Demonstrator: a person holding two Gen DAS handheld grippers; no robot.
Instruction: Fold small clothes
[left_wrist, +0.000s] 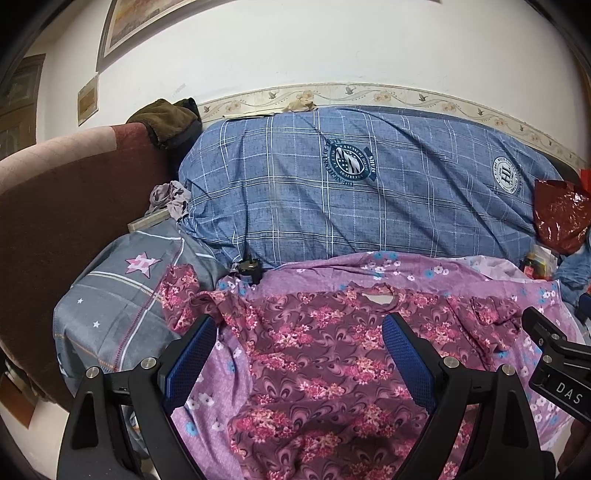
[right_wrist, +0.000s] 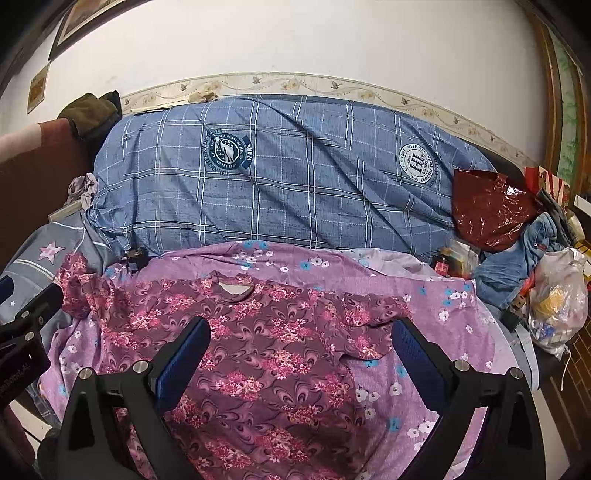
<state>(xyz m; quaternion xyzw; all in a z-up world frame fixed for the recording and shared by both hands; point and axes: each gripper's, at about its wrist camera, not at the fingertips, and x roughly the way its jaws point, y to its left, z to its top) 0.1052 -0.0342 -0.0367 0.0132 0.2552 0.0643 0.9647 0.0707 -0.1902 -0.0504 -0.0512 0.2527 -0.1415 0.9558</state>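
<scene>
One floral shirt (left_wrist: 317, 354) lay flat at the middle of the purple bedsheet (left_wrist: 424, 273); left gripper (left_wrist: 299, 325) hovered over it, jaws spread, empty. Right wrist view: right gripper (right_wrist: 301, 328) likewise spread above the shirt (right_wrist: 266, 343), blue quilt (right_wrist: 280, 177) behind.

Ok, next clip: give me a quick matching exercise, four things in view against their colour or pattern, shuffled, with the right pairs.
Things:
1. blouse
2. sheet
3. big cover
4. plastic bag

Looks:
A. shiny dark red
B. lilac with small white and blue flowers
C. blue with white checks and round emblems
D. maroon with pink flower bands

Pairs: 1-D, 2-B, 3-C, 4-A
</scene>
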